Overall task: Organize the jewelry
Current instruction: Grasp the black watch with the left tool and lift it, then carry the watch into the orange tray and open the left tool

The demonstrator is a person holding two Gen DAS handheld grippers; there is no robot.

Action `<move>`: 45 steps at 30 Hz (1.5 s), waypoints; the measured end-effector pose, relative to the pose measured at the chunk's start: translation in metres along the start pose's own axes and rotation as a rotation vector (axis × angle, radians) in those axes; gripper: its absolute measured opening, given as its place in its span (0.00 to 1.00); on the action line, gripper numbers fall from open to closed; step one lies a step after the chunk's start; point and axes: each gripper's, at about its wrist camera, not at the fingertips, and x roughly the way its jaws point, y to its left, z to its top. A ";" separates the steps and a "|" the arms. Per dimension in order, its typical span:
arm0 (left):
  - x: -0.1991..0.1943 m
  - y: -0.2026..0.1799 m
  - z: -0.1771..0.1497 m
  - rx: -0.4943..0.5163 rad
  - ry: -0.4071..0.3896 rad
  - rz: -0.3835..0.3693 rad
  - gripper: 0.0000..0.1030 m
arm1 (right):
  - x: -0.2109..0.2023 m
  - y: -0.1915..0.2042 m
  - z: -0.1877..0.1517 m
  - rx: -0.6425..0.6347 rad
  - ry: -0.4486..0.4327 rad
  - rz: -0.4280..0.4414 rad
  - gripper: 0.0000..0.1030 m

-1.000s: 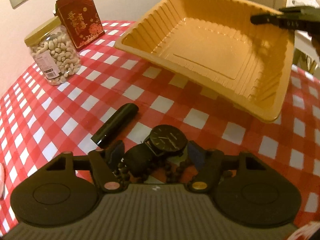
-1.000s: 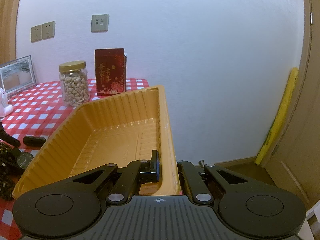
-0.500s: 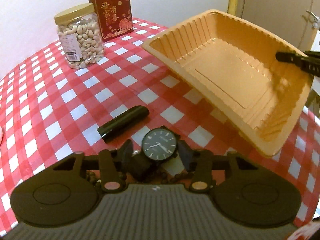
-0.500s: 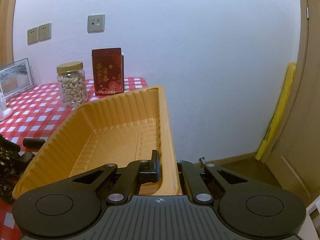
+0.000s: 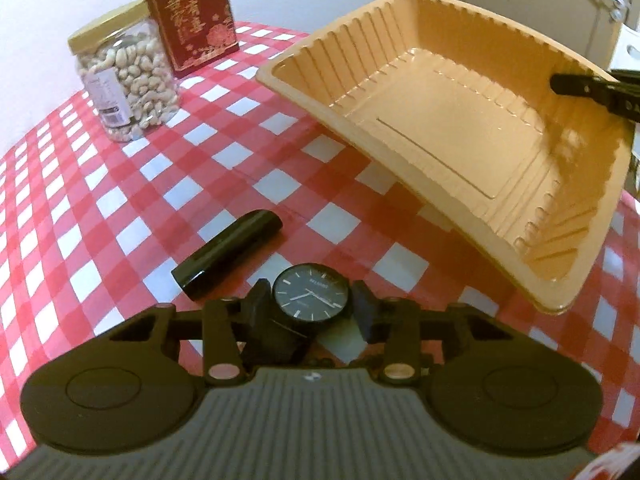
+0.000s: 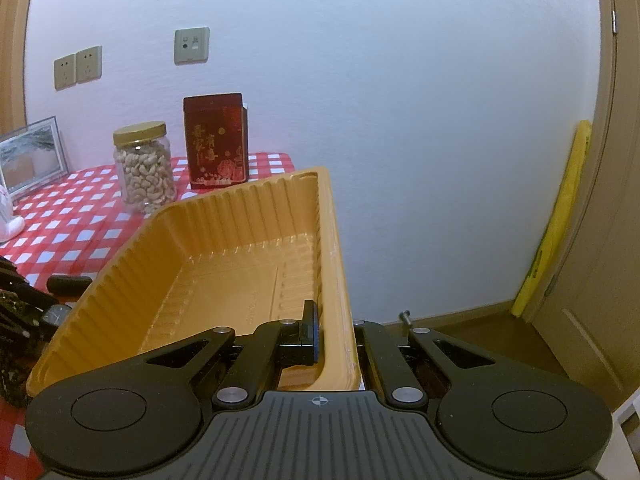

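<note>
Fingers of the left gripper were clamped on the black watch, one pad on each side of its case, dial facing up, just above the red-checked tablecloth. Right gripper was pinched tight on the near wall of the orange tray, held tilted w/ its open side toward the watch. Black tube lay just beside the watch.

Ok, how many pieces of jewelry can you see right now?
2. A black watch sits between the left gripper's fingers, and a dark bead string lies under that gripper, mostly hidden. The orange tray, pinched by the right gripper, holds none.
</note>
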 end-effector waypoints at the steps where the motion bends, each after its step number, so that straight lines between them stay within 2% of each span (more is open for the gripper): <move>1: 0.000 0.000 0.000 0.007 -0.001 -0.001 0.39 | 0.000 0.000 0.000 0.001 0.000 0.000 0.03; 4: -0.006 -0.002 0.000 0.018 -0.017 0.003 0.39 | 0.000 -0.001 0.001 0.003 0.001 0.000 0.03; 14: -0.043 0.000 0.007 -0.033 -0.112 0.021 0.39 | 0.001 0.000 0.000 0.005 0.001 0.001 0.03; 24: -0.081 -0.009 0.028 -0.055 -0.236 0.015 0.38 | 0.000 0.001 0.000 0.006 0.002 0.003 0.03; 31: -0.096 -0.023 0.045 -0.043 -0.309 -0.032 0.38 | -0.001 0.002 -0.001 0.004 0.001 0.005 0.03; 45: -0.074 -0.056 0.054 -0.028 -0.296 -0.141 0.37 | 0.000 0.003 0.000 0.002 -0.001 0.005 0.03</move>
